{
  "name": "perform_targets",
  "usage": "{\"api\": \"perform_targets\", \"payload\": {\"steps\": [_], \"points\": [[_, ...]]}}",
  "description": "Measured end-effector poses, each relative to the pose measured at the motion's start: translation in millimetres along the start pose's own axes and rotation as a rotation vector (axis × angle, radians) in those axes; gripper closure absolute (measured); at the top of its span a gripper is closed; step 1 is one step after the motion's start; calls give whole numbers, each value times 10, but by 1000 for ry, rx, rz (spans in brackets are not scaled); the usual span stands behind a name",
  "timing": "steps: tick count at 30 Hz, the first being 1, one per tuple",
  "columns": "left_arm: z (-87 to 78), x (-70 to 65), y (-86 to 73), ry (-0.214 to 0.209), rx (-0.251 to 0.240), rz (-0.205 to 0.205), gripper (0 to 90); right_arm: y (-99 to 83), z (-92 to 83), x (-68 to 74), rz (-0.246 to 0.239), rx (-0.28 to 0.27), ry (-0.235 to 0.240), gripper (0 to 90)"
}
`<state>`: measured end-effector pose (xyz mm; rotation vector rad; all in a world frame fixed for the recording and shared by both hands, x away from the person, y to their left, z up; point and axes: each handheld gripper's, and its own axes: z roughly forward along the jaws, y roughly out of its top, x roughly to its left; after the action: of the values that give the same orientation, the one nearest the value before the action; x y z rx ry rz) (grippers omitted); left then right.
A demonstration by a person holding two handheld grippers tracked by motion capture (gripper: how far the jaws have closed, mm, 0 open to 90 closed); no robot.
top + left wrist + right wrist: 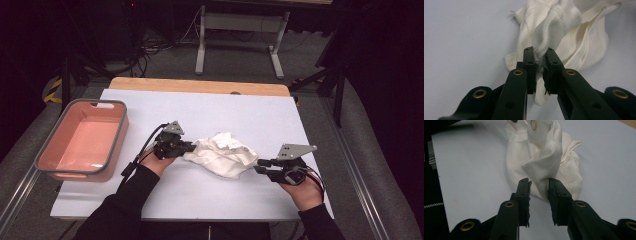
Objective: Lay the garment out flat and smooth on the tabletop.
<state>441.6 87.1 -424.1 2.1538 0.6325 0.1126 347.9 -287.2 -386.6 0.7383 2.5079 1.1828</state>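
Cloth (222,154), no legible writing, pinched in left hand-held gripper (192,147); right hand-held gripper (258,165) parted around a fold.

Count on the table
One white cloth (222,154), one pink bin (82,140), two grippers: left gripper (192,147), right gripper (260,165).

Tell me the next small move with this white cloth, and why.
Probably close the right tool on the fold between its jaws. The left tool already pinches the white cloth at its near edge, while the right one's jaws stand apart with a gap beside the fold. Once both grip, the crumpled cloth could be lifted or spread.
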Motion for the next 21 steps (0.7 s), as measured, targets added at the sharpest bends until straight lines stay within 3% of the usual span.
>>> {"api": "perform_targets", "payload": {"steps": [5, 6, 10, 15, 21], "points": [[-30, -10, 1, -9, -9, 3, 820, 91, -52, -36, -12, -36, -14, 544], [-41, -16, -1, -13, -12, 3, 820, 169, -80, -76, -11, -62, -13, 464], [-56, -24, 1, -20, -20, 4, 820, 264, -100, -89, -15, -92, 3, 416], [-71, 6, -4, -46, -40, -17, 820, 306, 31, 9, -53, -168, 125, 315], [-103, 25, -5, -54, -58, -30, 819, 187, 268, 146, -97, -168, 203, 256]]}}
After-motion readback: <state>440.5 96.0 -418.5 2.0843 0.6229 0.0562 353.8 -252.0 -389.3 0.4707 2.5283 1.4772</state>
